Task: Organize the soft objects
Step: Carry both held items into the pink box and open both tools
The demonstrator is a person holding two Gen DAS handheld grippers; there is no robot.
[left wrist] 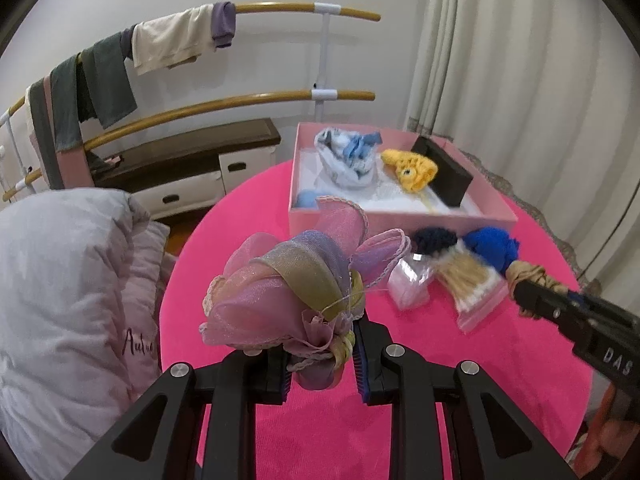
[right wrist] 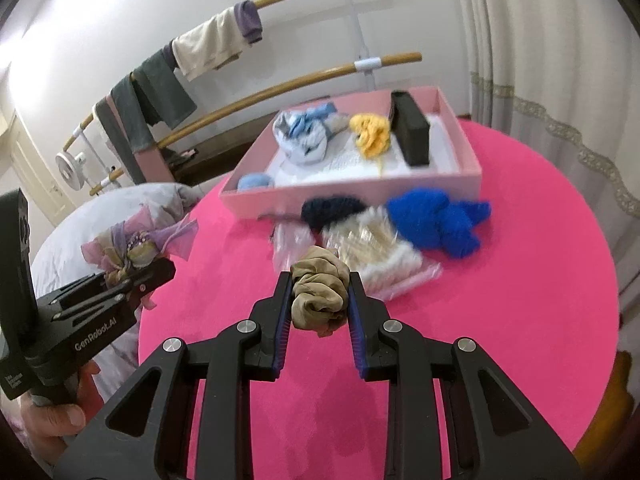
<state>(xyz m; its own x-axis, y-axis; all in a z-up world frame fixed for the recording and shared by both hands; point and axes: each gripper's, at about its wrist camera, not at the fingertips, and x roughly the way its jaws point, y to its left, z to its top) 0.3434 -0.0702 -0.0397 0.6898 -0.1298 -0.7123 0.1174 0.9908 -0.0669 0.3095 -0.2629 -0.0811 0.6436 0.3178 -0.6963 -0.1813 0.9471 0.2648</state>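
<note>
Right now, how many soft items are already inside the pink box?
3 visible: a white-and-blue fabric bundle at the back, a yellow knitted piece beside the black divider, and a light blue ball in the near corner. The pink box wall may hide more.

Hot-pink tablecloth [left wrist: 320,432], pale pink box [left wrist: 400,216], tan scrunchie [right wrist: 318,296], royal-blue knit [right wrist: 436,220], yellow crochet [left wrist: 412,170]

left wrist: close, angled down over table [left wrist: 360,420] | right wrist: same | shared: pink box [left wrist: 400,216]
</note>
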